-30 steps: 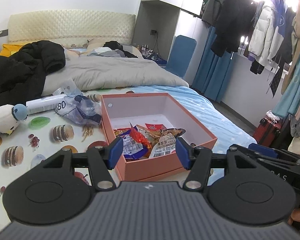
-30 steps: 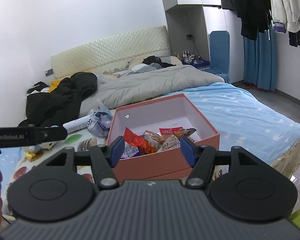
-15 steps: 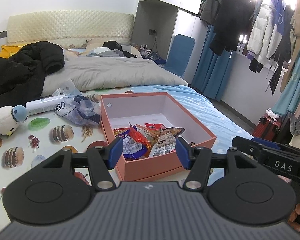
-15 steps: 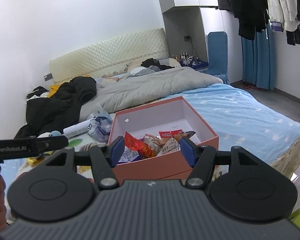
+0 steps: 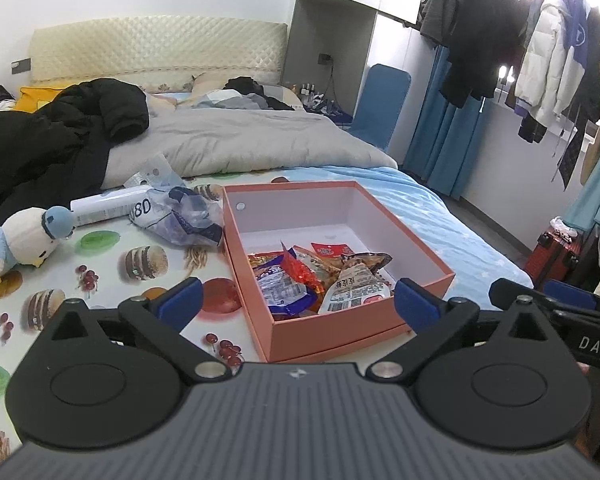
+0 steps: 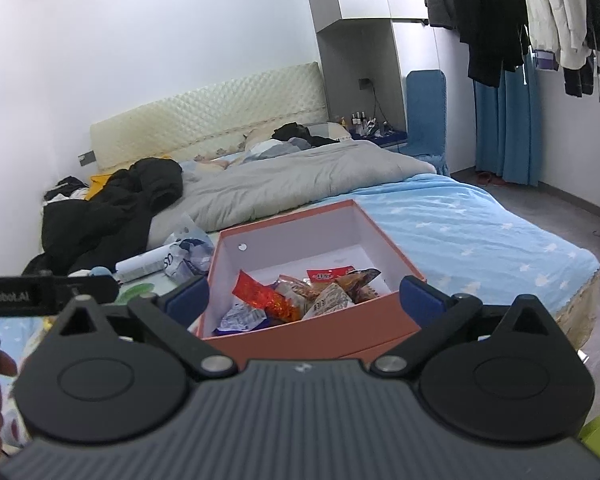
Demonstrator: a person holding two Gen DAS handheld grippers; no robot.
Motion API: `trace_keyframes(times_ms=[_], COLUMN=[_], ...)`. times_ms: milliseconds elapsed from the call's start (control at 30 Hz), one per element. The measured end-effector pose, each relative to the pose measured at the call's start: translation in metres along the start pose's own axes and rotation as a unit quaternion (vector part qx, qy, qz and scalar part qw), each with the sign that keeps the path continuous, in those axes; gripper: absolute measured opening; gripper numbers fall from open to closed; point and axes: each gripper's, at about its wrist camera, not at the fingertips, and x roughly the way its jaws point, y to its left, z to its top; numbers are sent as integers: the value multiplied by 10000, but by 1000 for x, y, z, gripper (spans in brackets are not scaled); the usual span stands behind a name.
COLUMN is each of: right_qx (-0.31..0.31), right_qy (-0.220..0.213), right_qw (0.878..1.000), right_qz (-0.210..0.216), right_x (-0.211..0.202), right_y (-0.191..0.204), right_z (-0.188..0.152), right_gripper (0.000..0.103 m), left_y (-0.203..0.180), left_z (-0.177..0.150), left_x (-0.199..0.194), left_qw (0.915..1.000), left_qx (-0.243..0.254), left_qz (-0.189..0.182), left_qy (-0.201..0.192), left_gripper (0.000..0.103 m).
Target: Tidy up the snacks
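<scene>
Two grippers, left gripper (image 5: 296,304) and right gripper (image 6: 304,300), jaws just opened wide, nothing between them, both short of the box. Beyond: orange box (image 5: 416,256) on the bed, snack packets (image 5: 320,276) heaped in its near end. Farther left: crumpled plastic bag (image 5: 180,220), plush toy (image 5: 16,240).

Ahead of both tools, a matt cardboard box (image 5: 340,332) holds glossy, crinkled foil snack packets (image 5: 296,280); left of it lie a crumpled plastic bag (image 5: 180,220) and a soft plush toy (image 5: 16,240), on a smooth printed cloth (image 5: 100,280)
</scene>
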Motion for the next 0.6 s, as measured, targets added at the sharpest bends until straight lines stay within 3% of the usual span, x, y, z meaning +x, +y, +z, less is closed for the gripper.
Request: trace_keyframes(times_ms=[600], right_qx=[34], right_qy=[-8], right_qw=[10000], right_qz=[-1], right_x=[-3], right_y=[5], right_z=[5], right_gripper=[103], left_y=[-1], left_z=[6], left_x=[-15], left_qw=[10000], left_qx=[-29], left_qz=[80], left_qy=[-44], left_gripper=[103])
